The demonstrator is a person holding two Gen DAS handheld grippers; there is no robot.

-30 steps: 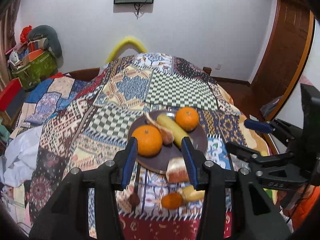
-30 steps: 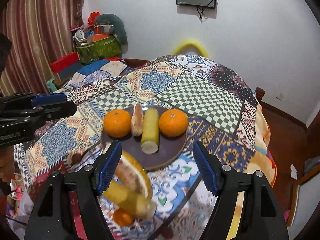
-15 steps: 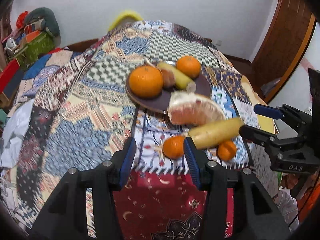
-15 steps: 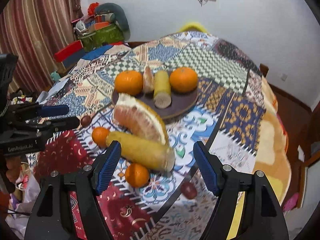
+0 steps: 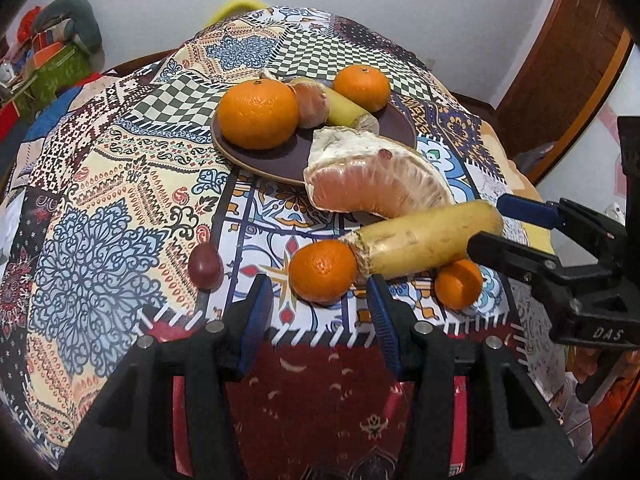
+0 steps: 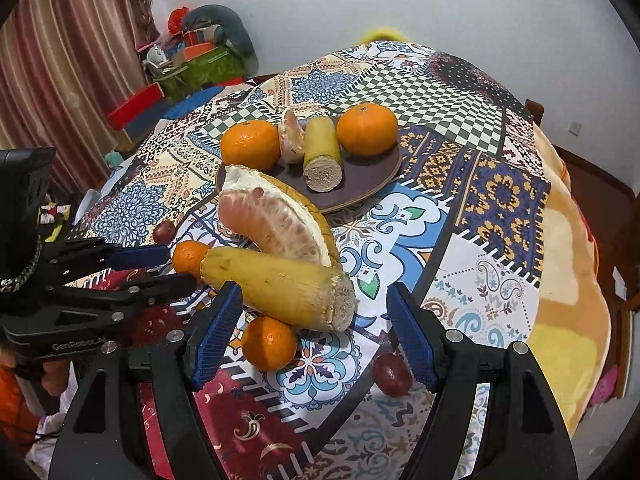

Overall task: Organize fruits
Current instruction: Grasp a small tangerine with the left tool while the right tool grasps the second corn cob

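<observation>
fruits are seen loose on the table (image 5: 120, 184) in the left wrist view; a small orange (image 5: 322, 271) lies just beyond the spread, empty left tool (image 5: 318, 312). in the right wrist view, another orange (image 6: 269, 343) is partly hidden under a yellow stalk (image 6: 280, 286), between the right tool's (image 6: 314, 334) spread jaws, untouched.

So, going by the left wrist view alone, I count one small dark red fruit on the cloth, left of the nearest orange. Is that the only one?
Observer: No. The right wrist view shows a second dark red fruit on the cloth, close beside one jaw of the right gripper.
Operator: I only see that gripper side-on. Is it holding anything?
Observer: No. Its jaws stand open. A small orange lies untouched between them, next to the cut end of the long yellow piece.
</observation>
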